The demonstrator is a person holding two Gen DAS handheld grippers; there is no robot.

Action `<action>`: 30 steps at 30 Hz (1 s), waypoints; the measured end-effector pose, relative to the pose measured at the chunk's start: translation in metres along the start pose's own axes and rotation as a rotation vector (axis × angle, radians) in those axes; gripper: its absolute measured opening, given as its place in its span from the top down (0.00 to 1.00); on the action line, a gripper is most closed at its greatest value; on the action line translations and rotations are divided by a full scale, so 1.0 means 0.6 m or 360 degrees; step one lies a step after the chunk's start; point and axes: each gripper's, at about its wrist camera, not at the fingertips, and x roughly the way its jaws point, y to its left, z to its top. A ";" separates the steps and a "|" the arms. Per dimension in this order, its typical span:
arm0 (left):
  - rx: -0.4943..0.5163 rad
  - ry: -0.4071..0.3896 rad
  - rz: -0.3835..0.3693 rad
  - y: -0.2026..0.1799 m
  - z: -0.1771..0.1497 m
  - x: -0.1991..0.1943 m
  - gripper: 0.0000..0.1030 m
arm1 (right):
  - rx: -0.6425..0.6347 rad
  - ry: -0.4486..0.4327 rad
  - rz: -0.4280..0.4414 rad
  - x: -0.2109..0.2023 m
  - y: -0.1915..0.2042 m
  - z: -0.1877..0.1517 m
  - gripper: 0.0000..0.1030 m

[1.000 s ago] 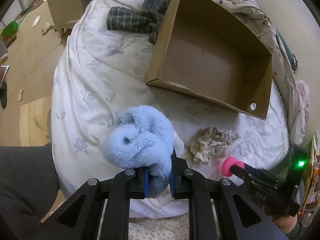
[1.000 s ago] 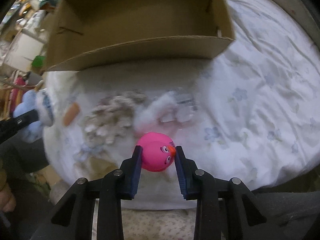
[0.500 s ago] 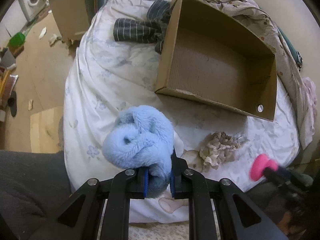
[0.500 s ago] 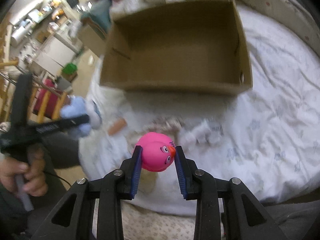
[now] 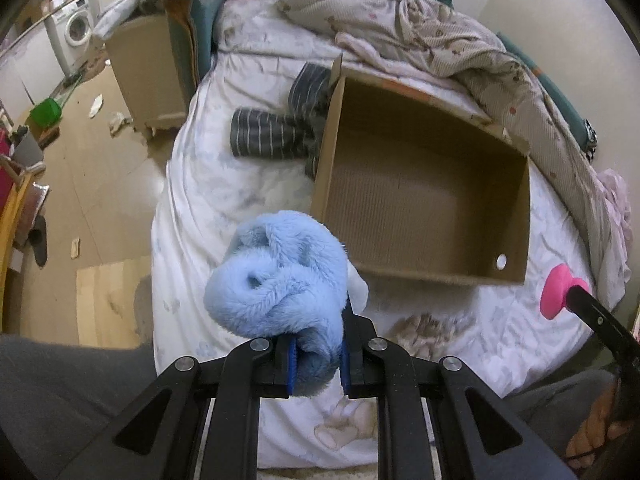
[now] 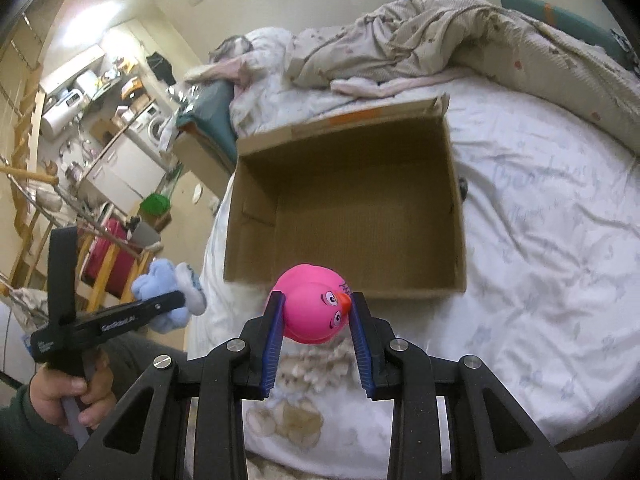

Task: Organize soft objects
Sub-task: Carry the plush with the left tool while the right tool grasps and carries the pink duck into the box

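Gripping a blue plush (image 5: 280, 276) and pink duck (image 6: 314, 308), both tools hang before the box's near edge (image 6: 344, 290).

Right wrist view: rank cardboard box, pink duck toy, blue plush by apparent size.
1. cardboard box, clearly largest.
2. pink duck toy, but it sits closest to the camera in the right gripper, so its look is inflated.
3. blue plush, partly hidden by the left gripper.

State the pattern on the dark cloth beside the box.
Thin pale stripes on the cloth, seen best in the left wrist view.

text: faint cursive print | on: bed sheet (image 6: 540, 184) | legible: no | other readable text: none
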 end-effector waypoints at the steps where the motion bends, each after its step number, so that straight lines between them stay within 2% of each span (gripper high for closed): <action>1: 0.0004 -0.0014 0.0002 -0.003 0.010 -0.003 0.86 | 0.0005 -0.0012 -0.0001 0.000 -0.003 0.010 0.67; 6: 0.0067 -0.0098 0.0027 -0.025 0.058 -0.011 0.86 | 0.0058 -0.0055 0.0000 0.009 -0.020 0.055 0.67; 14: 0.0135 -0.0154 0.0037 -0.057 0.116 0.008 0.86 | 0.0107 -0.0081 -0.0037 0.050 -0.047 0.098 0.67; 20: 0.0207 -0.0164 0.0064 -0.085 0.130 0.046 0.86 | 0.0152 -0.0025 -0.0091 0.099 -0.072 0.092 0.67; 30: 0.0227 -0.0139 0.0072 -0.103 0.128 0.115 0.86 | 0.0163 0.0061 -0.0124 0.142 -0.088 0.075 0.67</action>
